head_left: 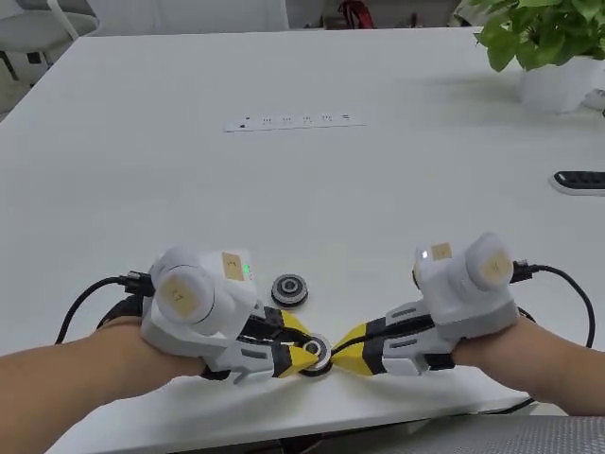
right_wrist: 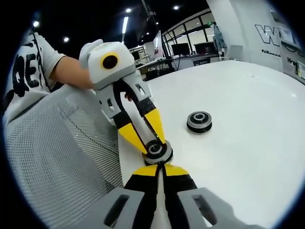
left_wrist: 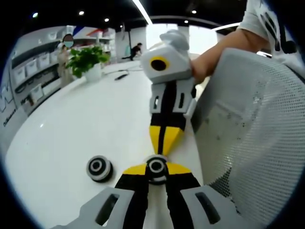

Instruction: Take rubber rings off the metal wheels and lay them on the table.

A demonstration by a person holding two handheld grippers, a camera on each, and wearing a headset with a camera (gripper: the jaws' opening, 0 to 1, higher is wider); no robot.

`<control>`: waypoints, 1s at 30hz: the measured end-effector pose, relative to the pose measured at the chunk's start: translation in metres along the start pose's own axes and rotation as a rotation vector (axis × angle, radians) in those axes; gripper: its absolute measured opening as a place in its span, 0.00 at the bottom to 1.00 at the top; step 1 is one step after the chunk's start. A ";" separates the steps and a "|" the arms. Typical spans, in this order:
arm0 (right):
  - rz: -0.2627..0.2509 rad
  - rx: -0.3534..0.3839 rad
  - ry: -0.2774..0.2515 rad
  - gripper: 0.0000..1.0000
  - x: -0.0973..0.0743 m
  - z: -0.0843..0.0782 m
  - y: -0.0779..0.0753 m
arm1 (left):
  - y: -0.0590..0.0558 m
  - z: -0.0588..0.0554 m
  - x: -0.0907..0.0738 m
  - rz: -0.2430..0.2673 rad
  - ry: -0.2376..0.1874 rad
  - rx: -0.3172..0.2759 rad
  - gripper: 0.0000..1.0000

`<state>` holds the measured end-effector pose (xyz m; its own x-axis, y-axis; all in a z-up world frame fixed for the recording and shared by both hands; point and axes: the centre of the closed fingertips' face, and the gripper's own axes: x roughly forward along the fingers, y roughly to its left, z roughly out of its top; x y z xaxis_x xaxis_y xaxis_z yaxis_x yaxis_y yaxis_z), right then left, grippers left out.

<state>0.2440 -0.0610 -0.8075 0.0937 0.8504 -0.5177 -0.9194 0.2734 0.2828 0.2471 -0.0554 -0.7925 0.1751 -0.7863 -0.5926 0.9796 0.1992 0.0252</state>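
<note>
Now, both tools meet low at the near edge of the tabletop [head_left: 302,180], right in front of the person, and the job is split between them. The left tool [left_wrist: 156,171] is the holder: its yellow-tipped jaws are closed in on either side of a small metal wheel [right_wrist: 157,150], clamping it just above the surface so it can't roll or spin. That looks deliberate, since a ring won't peel off a wheel that is free to turn. The right tool [right_wrist: 162,171] comes at it head-on from the opposite side, jaws pressed together to a thin slit and the tips touching the wheel's near rim, right where the dark rubber ring [right_wrist: 168,154] wraps the outside. Whether those tips have actually nipped the rubber or are only nosing against it, I can't tell from here. So the wheel sits squarely between the two tools, gripped by the left and touched by the right, with its ring on. A second wheel [head_left: 289,289] lies flat on the tabletop just beyond the left tool, apart from both, its ring on too. By my read, the peel is about to start and no ring has been laid down.
</note>
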 end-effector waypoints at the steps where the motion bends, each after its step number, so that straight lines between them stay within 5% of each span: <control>1: -0.004 0.005 0.000 0.01 0.000 0.000 -0.001 | 0.000 0.000 0.000 0.000 0.000 0.000 0.13; 20: -0.013 0.172 -0.044 0.00 -0.005 0.004 -0.005 | 0.001 0.000 0.000 0.008 0.006 0.006 0.13; 25: -0.010 0.233 -0.098 0.00 -0.007 0.013 -0.008 | 0.001 -0.001 0.000 0.011 0.008 0.002 0.13; 30: -0.013 0.229 -0.091 0.00 -0.006 0.012 -0.008 | 0.001 -0.001 0.000 0.018 0.016 0.008 0.13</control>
<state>0.2554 -0.0625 -0.7967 0.1486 0.8802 -0.4506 -0.8081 0.3708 0.4576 0.2480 -0.0548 -0.7933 0.1914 -0.7730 -0.6048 0.9770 0.2087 0.0425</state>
